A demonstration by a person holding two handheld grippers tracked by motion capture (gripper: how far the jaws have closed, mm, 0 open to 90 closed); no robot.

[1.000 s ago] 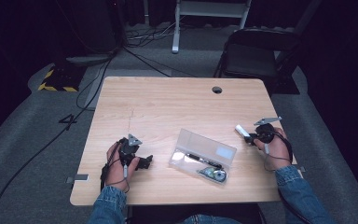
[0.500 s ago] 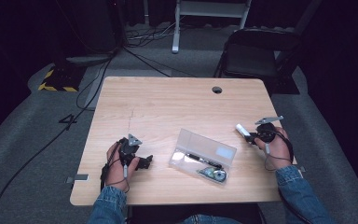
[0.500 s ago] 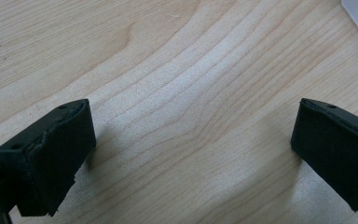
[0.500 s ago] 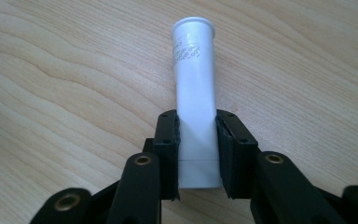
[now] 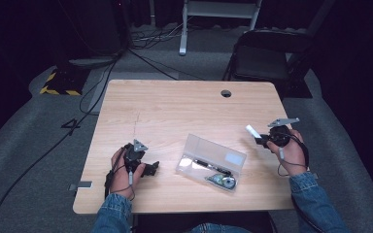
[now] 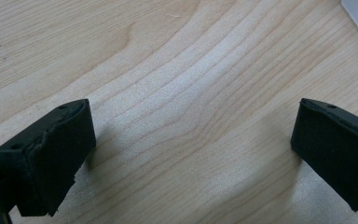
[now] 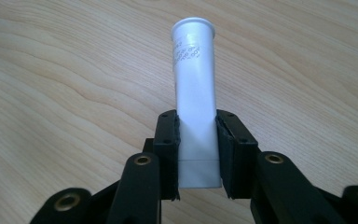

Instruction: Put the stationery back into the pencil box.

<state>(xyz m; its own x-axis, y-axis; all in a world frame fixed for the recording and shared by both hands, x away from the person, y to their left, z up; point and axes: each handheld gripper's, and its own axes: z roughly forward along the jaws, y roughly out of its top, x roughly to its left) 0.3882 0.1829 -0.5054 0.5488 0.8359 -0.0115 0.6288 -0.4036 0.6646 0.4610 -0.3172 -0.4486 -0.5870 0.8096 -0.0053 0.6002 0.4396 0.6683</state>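
The right gripper (image 7: 197, 154) grips a white tube (image 7: 195, 88) near its flat end, above the table (image 5: 175, 107), right of the open clear case (image 5: 212, 159). I think the tube goes into the case: keep it level and lower it beside the pen (image 5: 205, 165) and tape (image 5: 225, 181). The left gripper (image 6: 191, 154) rests open on the table, clear of the way.

Case (image 5: 211, 158) mid-table (image 5: 175, 107), between grippers; tube (image 5: 252, 131) right of case
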